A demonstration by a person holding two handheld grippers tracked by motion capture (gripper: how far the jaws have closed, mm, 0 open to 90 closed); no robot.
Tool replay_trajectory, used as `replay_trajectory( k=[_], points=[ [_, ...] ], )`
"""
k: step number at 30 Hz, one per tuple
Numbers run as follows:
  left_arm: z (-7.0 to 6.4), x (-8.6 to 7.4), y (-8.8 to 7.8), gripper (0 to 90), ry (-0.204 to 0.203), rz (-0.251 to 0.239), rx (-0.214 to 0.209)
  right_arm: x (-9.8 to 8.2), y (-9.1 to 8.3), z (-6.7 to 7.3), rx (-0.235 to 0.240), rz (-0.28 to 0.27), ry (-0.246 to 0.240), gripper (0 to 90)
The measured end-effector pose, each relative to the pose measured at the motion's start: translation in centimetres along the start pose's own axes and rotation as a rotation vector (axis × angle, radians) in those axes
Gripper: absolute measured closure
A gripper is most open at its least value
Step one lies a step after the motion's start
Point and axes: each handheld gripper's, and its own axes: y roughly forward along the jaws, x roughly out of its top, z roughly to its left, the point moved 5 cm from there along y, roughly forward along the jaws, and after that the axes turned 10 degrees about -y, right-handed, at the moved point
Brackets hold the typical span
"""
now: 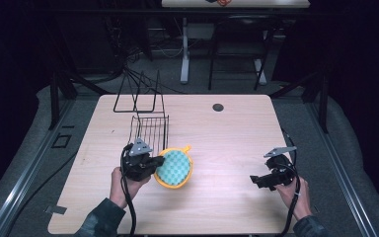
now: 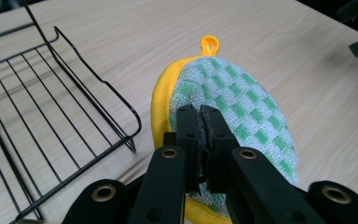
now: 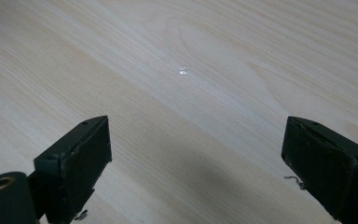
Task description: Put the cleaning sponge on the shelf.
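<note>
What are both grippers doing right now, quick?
Left gripper: jaws closed on the round green-checked pot holder with yellow trim.
Right gripper: jaws open, holding nothing, above the light wooden table.

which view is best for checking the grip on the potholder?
Left gripper view: the left hand-held gripper has its jaws closed on the edge of the round green-and-white checked cloth potholder with yellow trim, seen close up. High view shows the potholder small, the grip point hidden behind the gripper. Right gripper view shows bare wooden table.

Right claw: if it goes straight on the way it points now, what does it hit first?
Likely the bare table. The right claw is open and angled down at the wood. In the high view it aims toward the pot holder, but that looks farther off.
</note>
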Motion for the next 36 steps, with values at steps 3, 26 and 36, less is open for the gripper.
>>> replay_trajectory(
  k=[3, 26, 36],
  points=[
    [0.1, 0.3, -0.3, 87.4, -0.004, -0.014, -0.003, 0.0, -0.1, 0.1, -0.002, -0.003, -0.004, 7.8],
    [2.7, 1.4, -2.0, 87.4, -0.032, -0.091, 0.048, 0.2, -0.8, -0.1, -0.012, -0.016, 0.000, 7.8],
    [4.0, 1.6, -2.3, 87.4, -0.050, -0.117, 0.088, 0.4, -0.4, 0.2, -0.004, -0.005, -0.016, 7.9]
  ],
)
